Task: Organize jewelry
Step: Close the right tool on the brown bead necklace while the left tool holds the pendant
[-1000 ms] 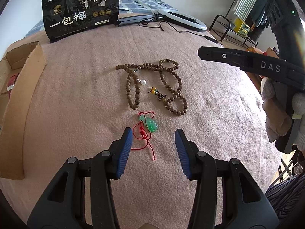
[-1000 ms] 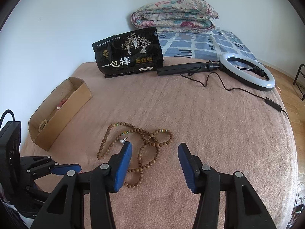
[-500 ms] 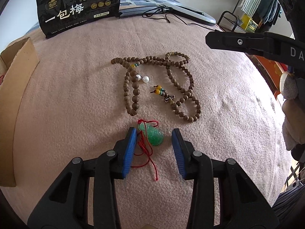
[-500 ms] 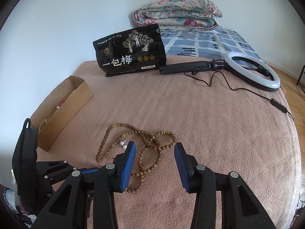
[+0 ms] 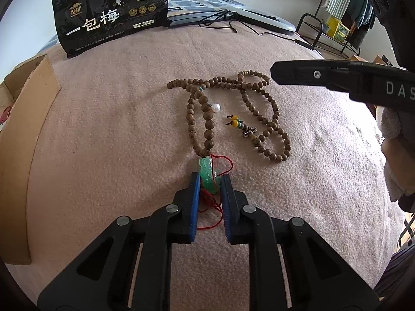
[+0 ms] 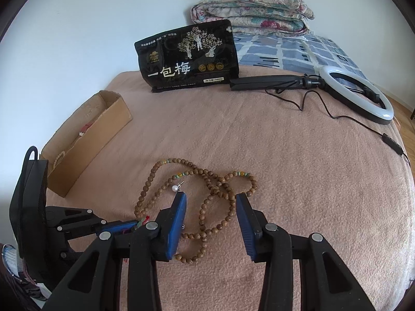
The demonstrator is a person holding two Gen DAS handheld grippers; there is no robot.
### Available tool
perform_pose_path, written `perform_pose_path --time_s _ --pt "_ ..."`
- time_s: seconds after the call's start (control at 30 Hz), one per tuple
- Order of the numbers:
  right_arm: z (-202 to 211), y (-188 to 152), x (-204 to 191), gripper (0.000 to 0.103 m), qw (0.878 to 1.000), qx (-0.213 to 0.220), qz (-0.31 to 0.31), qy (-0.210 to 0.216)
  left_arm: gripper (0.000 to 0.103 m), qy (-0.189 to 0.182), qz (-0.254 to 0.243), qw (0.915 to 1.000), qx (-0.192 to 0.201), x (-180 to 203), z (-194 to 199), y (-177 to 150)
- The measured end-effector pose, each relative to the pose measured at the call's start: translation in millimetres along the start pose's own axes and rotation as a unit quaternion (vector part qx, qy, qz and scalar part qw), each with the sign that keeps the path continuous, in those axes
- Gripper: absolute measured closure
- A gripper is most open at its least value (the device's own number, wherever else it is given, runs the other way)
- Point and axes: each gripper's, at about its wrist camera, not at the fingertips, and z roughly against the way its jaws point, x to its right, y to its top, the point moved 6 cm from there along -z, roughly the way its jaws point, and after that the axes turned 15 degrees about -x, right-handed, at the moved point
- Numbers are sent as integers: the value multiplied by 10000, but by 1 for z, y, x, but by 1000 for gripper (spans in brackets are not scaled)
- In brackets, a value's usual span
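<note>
Pendant point(image 5: 209, 178), green on a red cord point(image 5: 218, 208), sits between the blue pads of the left gripper point(image 5: 210, 181), whose jaws stand narrow and pinch it or very nearly do; whether the grip is firm I cannot tell. It lies on the pink blanket point(image 5: 116, 142), its far tip touching the near end of the wooden beads point(image 5: 207, 127). Most of the cord trails loose under and behind the pads.

The right gripper point(image 6: 210, 207) hangs wide over the bead loops and holds nothing. Just beyond its left pad lies a pearl earring point(image 6: 175, 188).

Farther left stands the cardboard box point(image 6: 88, 140) with some jewelry already inside, likely where the pendant belongs. Beyond are a black pouch point(image 6: 189, 57), a ring light point(image 6: 358, 93) and a folded quilt point(image 6: 251, 10).

Risks: the pendant is smooth and rounded, so a pinch at its edge could squirt it out on lifting. The cord could snag the beads it touches and drag them along, shifting the earring. A loose cord could also catch on the box wall.
</note>
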Motion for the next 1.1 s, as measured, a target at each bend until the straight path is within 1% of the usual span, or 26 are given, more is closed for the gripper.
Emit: perform_pose_path --time_s 0.1,0.27,0.4,0.5,0.6,0.67,0.8,1.07,1.1 --pt "-11 1 -9 63 9998 -107 182 -72 88 -39 0 10000 3 0 1 0" --pt "-26 0 -19 68 9982 -240 510 -207 88 -84 51 10000 -3 -4 2 -1" --pt "-36 3 -24 73 9981 -291 537 -127 88 -81 228 9997 -15 -16 5 -1" --pt "-43 6 -35 76 9972 -310 679 -67 88 -107 372 9993 -10 -26 6 -1" --pt "-51 8 -44 79 9957 -363 847 -134 88 -95 447 9990 -3 -35 8 -2" --pt "-57 8 -46 84 9950 -426 896 -151 88 -114 484 9988 -11 -38 8 -3" --pt "-63 6 -46 84 9941 -490 949 -203 88 -127 477 9988 -22 -39 8 -3" --pt "-71 11 -45 84 9940 -460 959 -268 88 -158 481 9987 -33 -40 9 -2" --pt "-71 11 -45 86 9939 -463 968 -261 88 -160 478 9987 -33 -40 9 -2"
